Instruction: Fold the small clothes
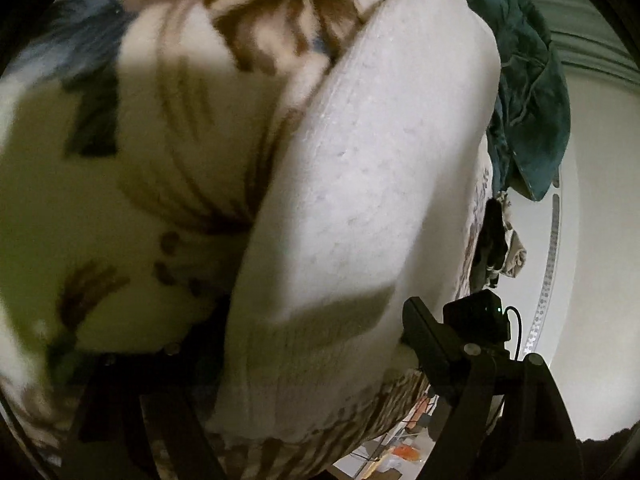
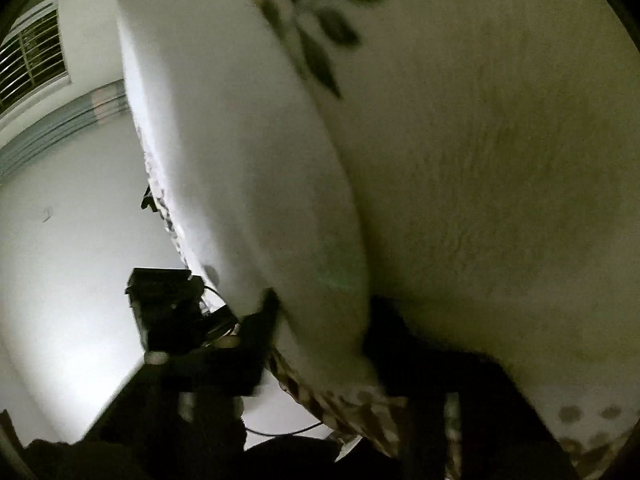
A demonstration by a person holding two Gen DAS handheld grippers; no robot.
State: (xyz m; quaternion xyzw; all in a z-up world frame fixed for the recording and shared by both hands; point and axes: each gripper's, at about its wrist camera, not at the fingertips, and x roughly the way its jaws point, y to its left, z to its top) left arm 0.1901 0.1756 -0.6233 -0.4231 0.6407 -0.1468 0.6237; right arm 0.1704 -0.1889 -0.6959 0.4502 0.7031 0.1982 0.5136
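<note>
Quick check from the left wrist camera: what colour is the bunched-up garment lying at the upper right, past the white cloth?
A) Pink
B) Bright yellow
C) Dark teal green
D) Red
C: the crumpled garment beyond the white cloth is dark teal green against the pale wall; nothing red, yellow or pink lies there.

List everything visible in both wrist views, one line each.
white garment: 1, white, plush, fills the centre of both views, between each gripper's fingers
floral blanket: 1, cream with brown and dark leaves, under and beside the garment
teal cloth: 1, teal, bunched, top right of left wrist view
window: 1, barred, upper left of right wrist view
left gripper: 1, black, fingers at the garment's lower edge
right gripper: 1, black, fingers either side of the garment's edge
</note>
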